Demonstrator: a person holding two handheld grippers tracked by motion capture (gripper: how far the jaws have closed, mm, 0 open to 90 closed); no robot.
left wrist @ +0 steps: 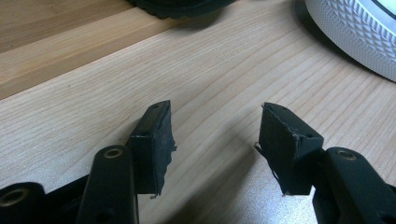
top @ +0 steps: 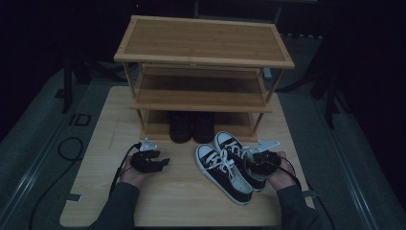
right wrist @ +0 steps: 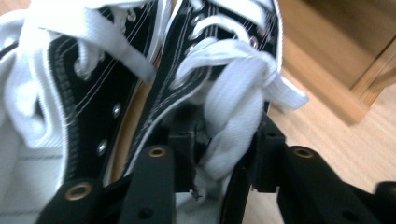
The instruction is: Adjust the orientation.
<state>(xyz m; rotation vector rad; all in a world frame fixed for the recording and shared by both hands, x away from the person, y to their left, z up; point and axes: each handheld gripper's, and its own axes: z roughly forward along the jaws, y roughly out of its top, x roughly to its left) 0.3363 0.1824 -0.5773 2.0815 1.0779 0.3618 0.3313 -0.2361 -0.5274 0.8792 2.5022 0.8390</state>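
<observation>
A pair of black canvas sneakers with white laces lies on the wooden table point(top: 163, 201), toes toward the rack: one sneaker point(top: 223, 175) nearer me, the other point(top: 231, 144) beside it to the right. My right gripper point(top: 250, 156) reaches into the right sneaker from its heel side. In the right gripper view its jaws point(right wrist: 224, 156) stand open around a bunch of white lace point(right wrist: 233, 107) at the tongue, the lace lying loosely between the pads. My left gripper point(top: 165, 162) rests low over bare table left of the sneakers, open point(left wrist: 215, 135) with nothing between its pads.
A three-tier bamboo shoe rack point(top: 203, 40) stands at the back of the table, with a pair of dark shoes point(top: 191, 127) on its bottom shelf. In the left gripper view a sneaker's white rubber toe point(left wrist: 355, 32) sits ahead to the right. Cables trail from both grippers.
</observation>
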